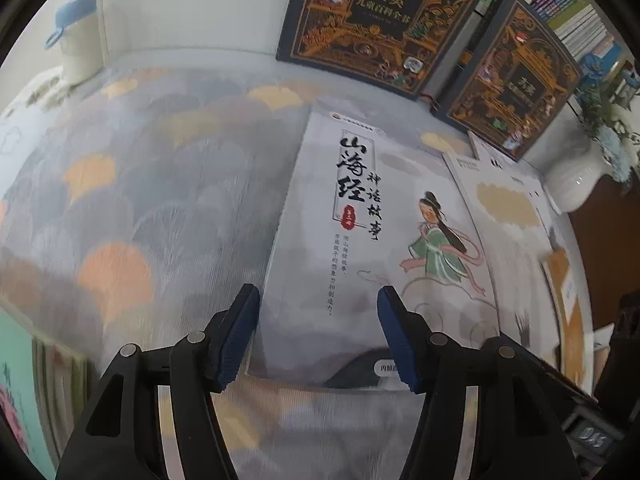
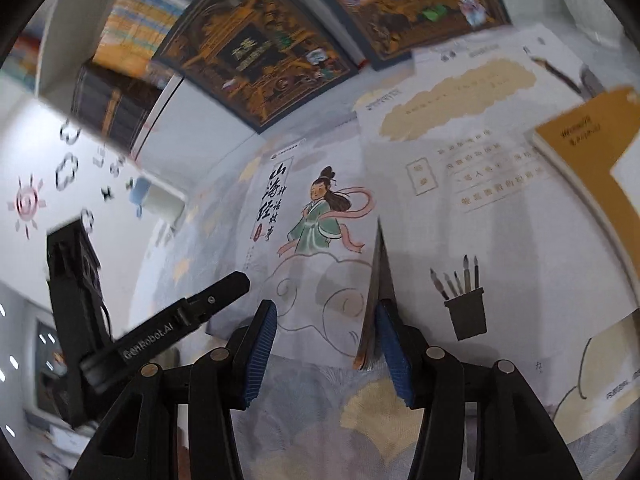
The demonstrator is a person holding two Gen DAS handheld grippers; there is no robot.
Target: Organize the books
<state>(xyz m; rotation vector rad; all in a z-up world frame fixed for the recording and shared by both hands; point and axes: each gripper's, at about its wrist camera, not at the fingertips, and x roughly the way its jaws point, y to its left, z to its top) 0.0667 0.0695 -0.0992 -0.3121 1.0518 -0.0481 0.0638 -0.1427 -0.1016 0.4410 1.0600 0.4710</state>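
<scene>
While two dark encyclopedias point(image 1: 360, 20) stand at twelve o'clock, the storybook point(image 1: 380, 240) and pale book point(image 2: 480, 200) at three o'clock lie unsorted on the surface point(image 1: 140, 200); left claw point(image 1: 318, 336) and right claw point(image 2: 326, 354) hover open, empty

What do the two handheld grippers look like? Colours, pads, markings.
Both match: the left gripper and right gripper have black angular plastic linkages with round silver pivot pins and ribbed dark-blue fingertip pads. In the right wrist view, the left one's side reads "GenRobot.AI" in white.
</scene>
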